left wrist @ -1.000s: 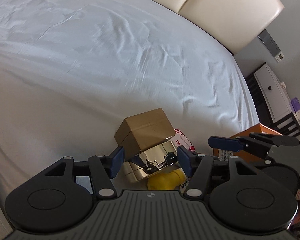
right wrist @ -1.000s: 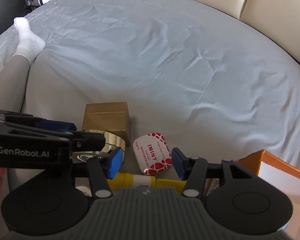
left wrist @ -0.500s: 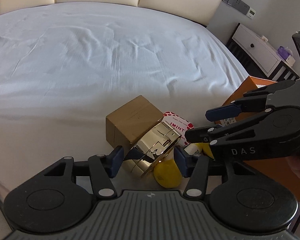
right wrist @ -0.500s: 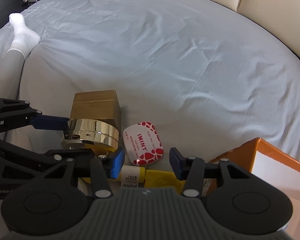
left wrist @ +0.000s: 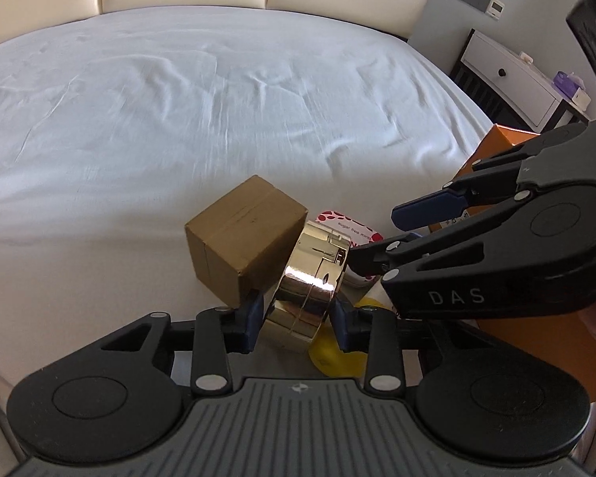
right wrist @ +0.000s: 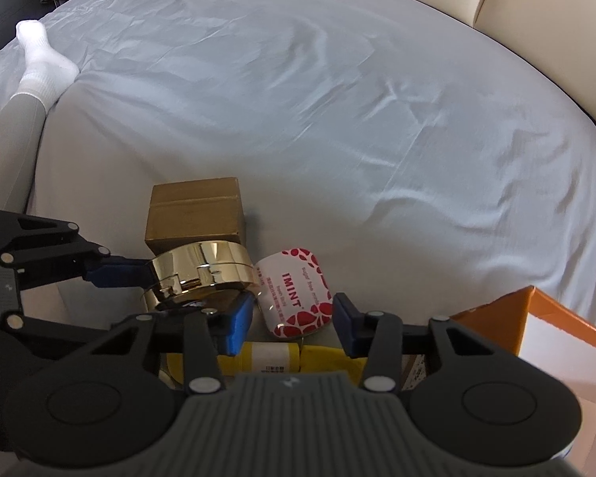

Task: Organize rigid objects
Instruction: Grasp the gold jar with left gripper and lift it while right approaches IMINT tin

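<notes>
A: What had changed around the gold round case [left wrist: 312, 282] in that last second?

B: The left gripper [left wrist: 298, 324] had rolled and narrowed a good deal. A second before, its jaws stood wide of the case; now they were closing with the case between them, pads at its sides or all but touching (I couldn't see firm pressure).

A: Where did the case sit?

B: On the bed sheet [left wrist: 202, 99], tilted, against the near right corner of the cardboard box [left wrist: 244, 240], with the mint tin [right wrist: 296, 292] just right of it.

A: And the right gripper [right wrist: 292, 324]?

B: It had stayed put, jaws closing over the near end of the tin, not yet gripping.

A: Meaning?

B: Probably two pickups beginning, bound for the orange box [right wrist: 508, 318] at the right.
</notes>
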`<state>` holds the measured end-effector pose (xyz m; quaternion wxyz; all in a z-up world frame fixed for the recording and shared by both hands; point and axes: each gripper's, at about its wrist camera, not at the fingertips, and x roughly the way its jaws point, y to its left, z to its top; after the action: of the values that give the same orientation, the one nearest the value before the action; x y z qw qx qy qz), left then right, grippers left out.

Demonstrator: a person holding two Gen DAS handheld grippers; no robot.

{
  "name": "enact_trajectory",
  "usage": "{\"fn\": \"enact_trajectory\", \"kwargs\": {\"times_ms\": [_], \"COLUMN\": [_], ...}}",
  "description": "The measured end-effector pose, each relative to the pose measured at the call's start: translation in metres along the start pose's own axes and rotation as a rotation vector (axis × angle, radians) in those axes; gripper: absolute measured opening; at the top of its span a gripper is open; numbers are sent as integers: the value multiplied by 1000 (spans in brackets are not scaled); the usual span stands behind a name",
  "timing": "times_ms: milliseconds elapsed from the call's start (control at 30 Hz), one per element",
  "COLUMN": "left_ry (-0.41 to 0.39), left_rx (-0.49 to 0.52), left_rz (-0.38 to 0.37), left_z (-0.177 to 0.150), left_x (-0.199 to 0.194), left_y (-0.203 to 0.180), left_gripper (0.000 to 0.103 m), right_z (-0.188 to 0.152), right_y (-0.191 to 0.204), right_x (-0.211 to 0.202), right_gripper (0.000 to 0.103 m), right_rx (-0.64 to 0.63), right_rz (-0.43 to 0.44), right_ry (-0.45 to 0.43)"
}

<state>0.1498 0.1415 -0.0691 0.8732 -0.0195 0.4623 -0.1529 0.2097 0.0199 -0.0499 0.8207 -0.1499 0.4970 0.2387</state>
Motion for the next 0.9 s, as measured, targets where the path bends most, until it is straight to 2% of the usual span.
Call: {"fn": "enact_trajectory", "kwargs": {"times_ms": [167,433,533,633,900], "left_ry": [-7,-21,-32,-50,-74], "left_rx": [-43,-203,-242,-271,-351], "left_rz": [13,64,76,102,214], "left_z": [-4,-13,-16,-19,-14], "left_x": [-7,-36,-48,-58,-62], "left_y": [0,5,10,18,52], "left_gripper": [37,31,31,31,31], "right_z": [-1,1,3,6,21], "right_y": [0,2,6,11,23], "right_x": [-2,-12,-14,-14,-13], "right_gripper": [48,52,59,60,73], "right_rx": [4,10,13,11,26], "right_rz": [-4,-1,12,19,46], "right_ry": [-8,-38,-50,-57,-94]}}
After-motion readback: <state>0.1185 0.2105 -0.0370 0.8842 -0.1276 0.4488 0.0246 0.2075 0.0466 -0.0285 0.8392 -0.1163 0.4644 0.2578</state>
